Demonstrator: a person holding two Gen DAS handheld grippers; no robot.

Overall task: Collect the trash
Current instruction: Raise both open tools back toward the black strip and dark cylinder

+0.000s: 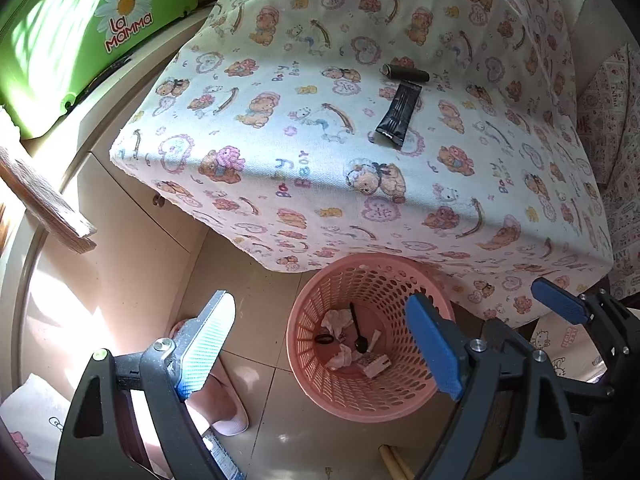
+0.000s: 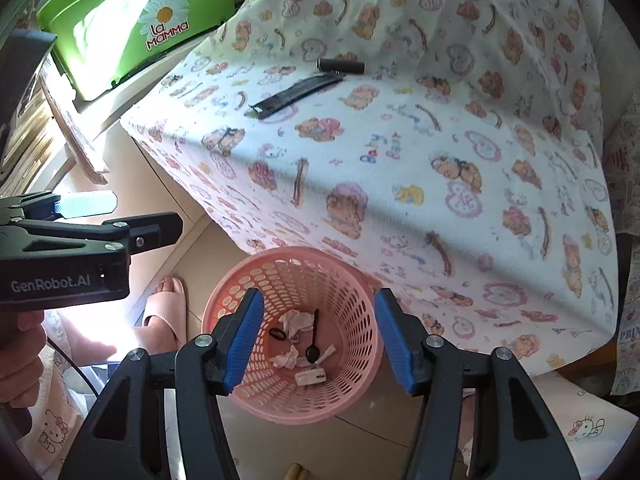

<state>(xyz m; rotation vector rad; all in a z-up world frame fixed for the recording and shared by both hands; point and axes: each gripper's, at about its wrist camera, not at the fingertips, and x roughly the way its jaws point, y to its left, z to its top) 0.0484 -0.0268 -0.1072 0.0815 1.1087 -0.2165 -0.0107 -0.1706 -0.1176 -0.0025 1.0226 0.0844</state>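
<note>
pink basket (image 2: pixel 362 344) near the table already holds tissues and a spoon (image 2: pixel 313 338); black wrapper (image 1: pixel 396 114) and tube (image 1: pixel 406 74) remain far on the cloth. left gripper (image 1: pixel 320 344) and right gripper (image 2: pixel 318 346) both spread, empty.

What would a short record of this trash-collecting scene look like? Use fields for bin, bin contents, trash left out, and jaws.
bin: pink basket on the floor beside the covered table
bin contents: crumpled tissues, black spoon, small white box, dark oval item
trash left out: black wrapper and dark tube on the tablecloth
jaws: left gripper open, empty; right gripper open, empty
</note>
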